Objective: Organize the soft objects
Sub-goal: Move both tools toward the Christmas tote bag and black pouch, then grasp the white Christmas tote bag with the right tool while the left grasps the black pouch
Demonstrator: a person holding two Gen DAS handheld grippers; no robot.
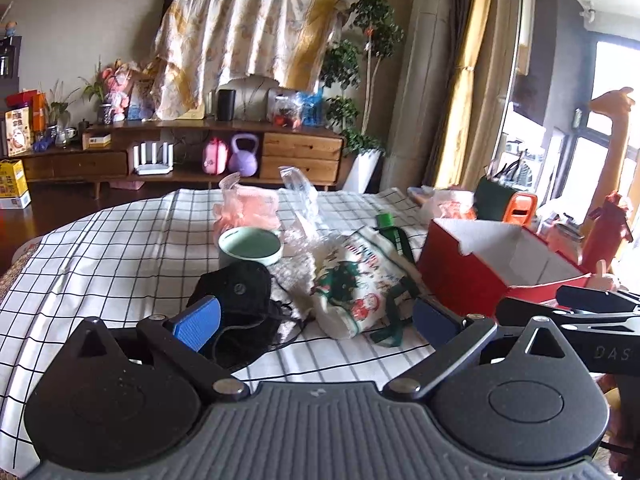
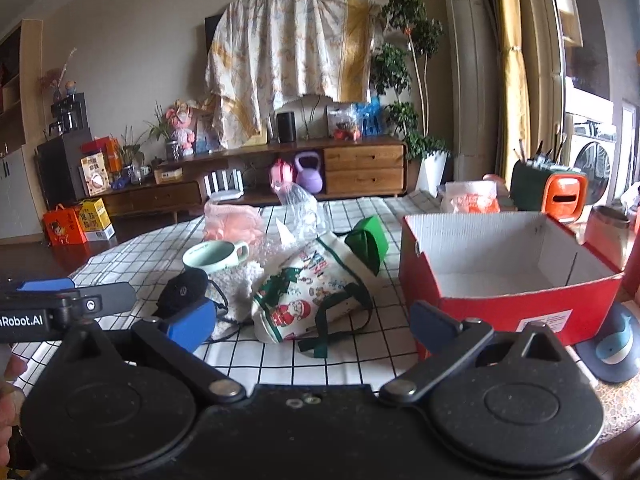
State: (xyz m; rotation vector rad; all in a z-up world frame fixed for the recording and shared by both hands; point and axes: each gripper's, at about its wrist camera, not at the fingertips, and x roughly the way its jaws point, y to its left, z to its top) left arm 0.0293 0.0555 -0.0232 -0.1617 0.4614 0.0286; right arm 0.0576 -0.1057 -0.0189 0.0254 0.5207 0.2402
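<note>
A table under a white checked cloth carries everything here. The biggest item on it is a red cardboard box with a white inside, standing open-topped at the right side of the table.

Just left of the box lies a Christmas-print fabric bag, cream with green trim and a Santa figure. Its long axis runs diagonally, from the near-left end up to the far-right end, where a green flap points toward the box. Its dark green straps trail onto the cloth at the near end.

Left of the bag sits a white fluffy cloth, and touching that, a black fabric piece with thin cords, lying flat and closest to the left gripper.

Behind these stand a pale green mug, crumpled clear plastic and a pink item in a plastic wrapper.

The left gripper hovers low over the cloth with its 2 blue-padded fingers spread wide, nothing between them, framing the black piece and the bag. The right gripper is likewise spread apart and holds nothing, its gap facing the bag.
</note>
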